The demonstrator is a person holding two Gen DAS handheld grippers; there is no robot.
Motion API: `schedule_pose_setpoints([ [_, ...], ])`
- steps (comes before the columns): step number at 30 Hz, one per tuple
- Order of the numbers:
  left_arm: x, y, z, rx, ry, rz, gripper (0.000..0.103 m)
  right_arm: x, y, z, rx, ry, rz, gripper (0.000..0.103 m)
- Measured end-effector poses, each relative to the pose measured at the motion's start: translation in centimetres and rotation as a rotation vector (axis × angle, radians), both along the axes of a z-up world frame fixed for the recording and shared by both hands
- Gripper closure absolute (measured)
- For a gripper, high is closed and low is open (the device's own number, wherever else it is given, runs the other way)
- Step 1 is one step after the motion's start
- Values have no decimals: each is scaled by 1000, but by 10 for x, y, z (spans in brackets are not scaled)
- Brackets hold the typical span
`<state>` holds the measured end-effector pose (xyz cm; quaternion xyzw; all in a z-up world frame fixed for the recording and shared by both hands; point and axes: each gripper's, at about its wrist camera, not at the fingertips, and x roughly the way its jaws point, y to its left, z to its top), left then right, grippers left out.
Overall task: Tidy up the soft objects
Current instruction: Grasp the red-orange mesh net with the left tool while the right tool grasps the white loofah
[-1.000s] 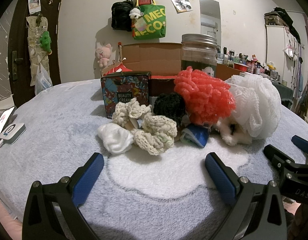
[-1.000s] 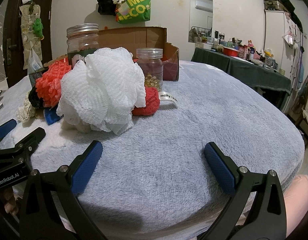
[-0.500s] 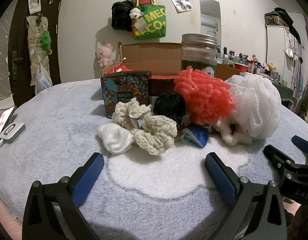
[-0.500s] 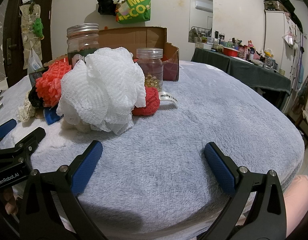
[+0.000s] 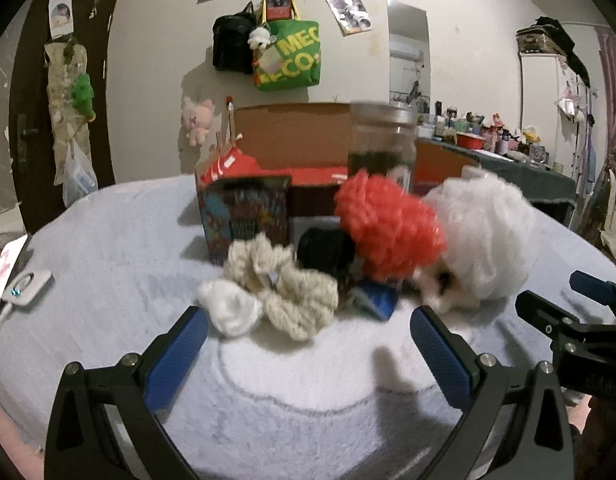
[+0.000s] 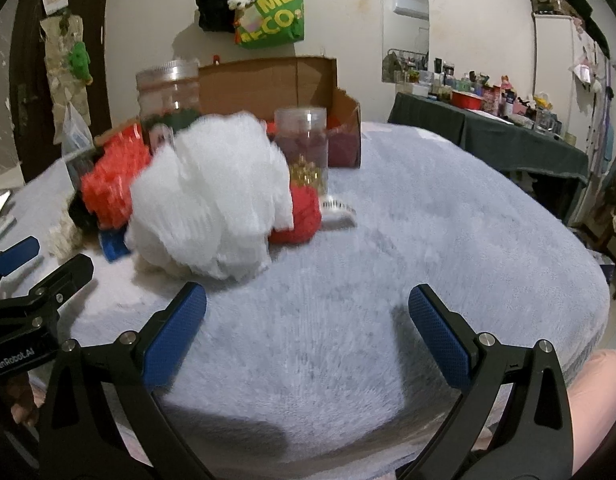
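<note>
A: What's different from a second ago?

B: Both views have gone blurry and the pile sits closer, so both tools have started moving in. Before, they hung still over the blanket [image 5: 108,264].

A: Are they holding anything?

B: No. The left gripper [image 5: 308,328] is spread wide and empty, its fingers either side of the cream knitted scrunchies [image 5: 296,292] and the small white puff [image 5: 228,312]. The right gripper [image 6: 308,308] is spread too, near the white mesh sponge [image 6: 212,204].

A: And the rest of the soft things?

B: All still in one heap: the red pom-pom [image 5: 387,228], a black ball [image 5: 323,248] and a red yarn ball [image 6: 302,220], just in front of the cardboard box [image 5: 296,136] (likely where they're going, though that's my guess).

A: So nothing is sorted yet?

B: Nothing. I'd call this the first reach.
</note>
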<state>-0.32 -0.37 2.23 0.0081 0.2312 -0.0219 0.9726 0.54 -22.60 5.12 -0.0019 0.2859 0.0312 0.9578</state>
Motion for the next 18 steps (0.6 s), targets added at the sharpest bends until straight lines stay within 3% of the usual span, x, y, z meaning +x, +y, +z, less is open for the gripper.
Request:
schedule_pose_setpoints([
  [10,11,5,31,-40,-13,-97,0,1,0,39,38,-79,84,0],
  [15,26,1,49,-40,-1,-177,0,14,-5,52,81,-78,142,0],
  [18,38,-4,57,-28,18,-229,0,29,-7,55,124,-36,241,0],
])
